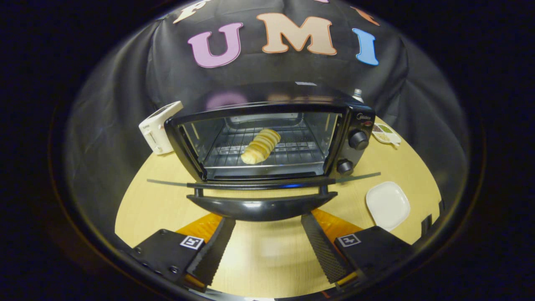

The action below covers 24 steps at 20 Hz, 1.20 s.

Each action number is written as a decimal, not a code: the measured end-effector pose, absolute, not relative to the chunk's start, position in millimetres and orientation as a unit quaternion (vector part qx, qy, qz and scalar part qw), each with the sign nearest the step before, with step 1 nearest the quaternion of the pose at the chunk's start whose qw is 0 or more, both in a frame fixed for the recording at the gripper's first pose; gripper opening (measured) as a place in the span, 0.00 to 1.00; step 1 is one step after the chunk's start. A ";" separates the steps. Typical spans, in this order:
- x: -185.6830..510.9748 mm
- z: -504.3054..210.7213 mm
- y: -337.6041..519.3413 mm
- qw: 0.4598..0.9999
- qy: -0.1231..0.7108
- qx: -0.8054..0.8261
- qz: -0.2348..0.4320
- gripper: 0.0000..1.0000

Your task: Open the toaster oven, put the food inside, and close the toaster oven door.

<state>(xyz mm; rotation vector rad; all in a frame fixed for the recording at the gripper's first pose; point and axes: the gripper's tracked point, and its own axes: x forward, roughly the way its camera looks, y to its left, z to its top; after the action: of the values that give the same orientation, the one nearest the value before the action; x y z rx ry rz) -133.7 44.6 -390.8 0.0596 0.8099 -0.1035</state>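
Gripper (267, 234) fingers spread wide, holding nothing, low over the light wooden round table (146, 200). Just ahead of the fingertips: curved black door handle (261, 207) of the dropped-open glass door, long axis running crosswise to the fingers. Beyond it the black toaster oven (267, 138), cavity open, pale ridged bread roll (261, 146) lying on the wire rack. Judgement: food is in, closing remains — get under the handle and lift. White square plate (388, 205) well apart on the right; room free on both sides of the handle.

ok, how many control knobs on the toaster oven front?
2, both on the toaster oven's right-hand panel: upper knob, lower knob beneath it, beside the open door. None looks hidden. The gripper is open, fingers just short of the door.
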 end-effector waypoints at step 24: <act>-70.3 -327.7 37.7 0.943 0.327 0.039 -0.040 1.00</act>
<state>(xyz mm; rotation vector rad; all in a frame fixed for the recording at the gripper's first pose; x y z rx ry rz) -70.3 37.7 -327.7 0.0787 0.6676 -0.0811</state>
